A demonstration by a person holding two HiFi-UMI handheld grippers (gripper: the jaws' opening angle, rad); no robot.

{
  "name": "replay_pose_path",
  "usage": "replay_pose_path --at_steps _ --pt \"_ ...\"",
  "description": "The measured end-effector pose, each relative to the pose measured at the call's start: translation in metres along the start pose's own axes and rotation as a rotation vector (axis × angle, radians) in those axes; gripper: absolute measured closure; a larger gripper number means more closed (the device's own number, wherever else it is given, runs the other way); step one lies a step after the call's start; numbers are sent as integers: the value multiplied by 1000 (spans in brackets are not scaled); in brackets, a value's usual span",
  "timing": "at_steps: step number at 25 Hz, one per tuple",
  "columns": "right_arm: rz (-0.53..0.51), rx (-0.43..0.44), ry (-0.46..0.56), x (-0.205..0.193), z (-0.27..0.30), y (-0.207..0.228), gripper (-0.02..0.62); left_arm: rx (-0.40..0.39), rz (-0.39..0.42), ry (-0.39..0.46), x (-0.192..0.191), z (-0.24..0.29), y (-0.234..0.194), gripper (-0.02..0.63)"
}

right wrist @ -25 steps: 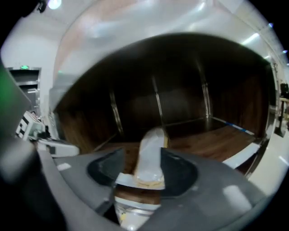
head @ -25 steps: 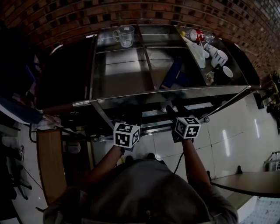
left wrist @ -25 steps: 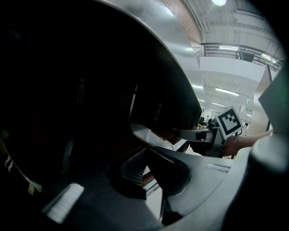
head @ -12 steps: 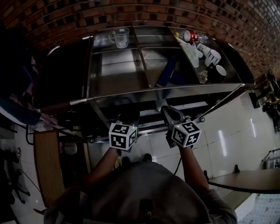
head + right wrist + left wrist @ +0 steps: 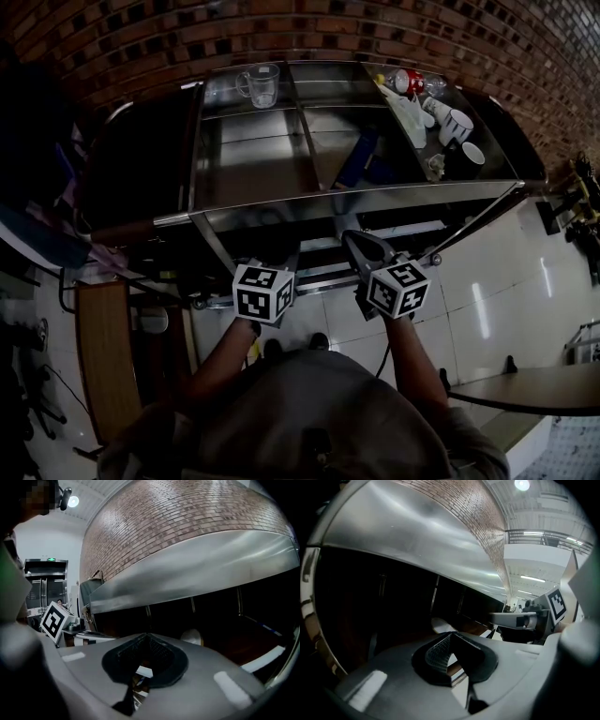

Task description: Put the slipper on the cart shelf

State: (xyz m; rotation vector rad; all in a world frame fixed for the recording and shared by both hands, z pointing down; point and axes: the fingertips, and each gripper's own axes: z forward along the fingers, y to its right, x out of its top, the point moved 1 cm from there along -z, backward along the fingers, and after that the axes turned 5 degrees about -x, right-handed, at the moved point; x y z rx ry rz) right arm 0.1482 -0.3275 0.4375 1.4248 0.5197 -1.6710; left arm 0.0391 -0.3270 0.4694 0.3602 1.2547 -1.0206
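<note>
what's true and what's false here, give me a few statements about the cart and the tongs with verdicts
1. The left tongs and the right tongs are both shut, with nothing between them. True.
2. The jug stands at the right end of the cart. False: it stands at the back left of the top.
3. The blue slipper lies on the cart's top. True.
4. The right tongs hold a mug. False: they are empty, and the mug sits at the cart's right end.
</note>
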Motion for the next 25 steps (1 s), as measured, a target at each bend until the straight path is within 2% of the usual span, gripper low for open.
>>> replay_pose_path --at_steps 25 --pt "35 10 -4 -1 -3 2 595 -32 13 -27 -4 9 14 598"
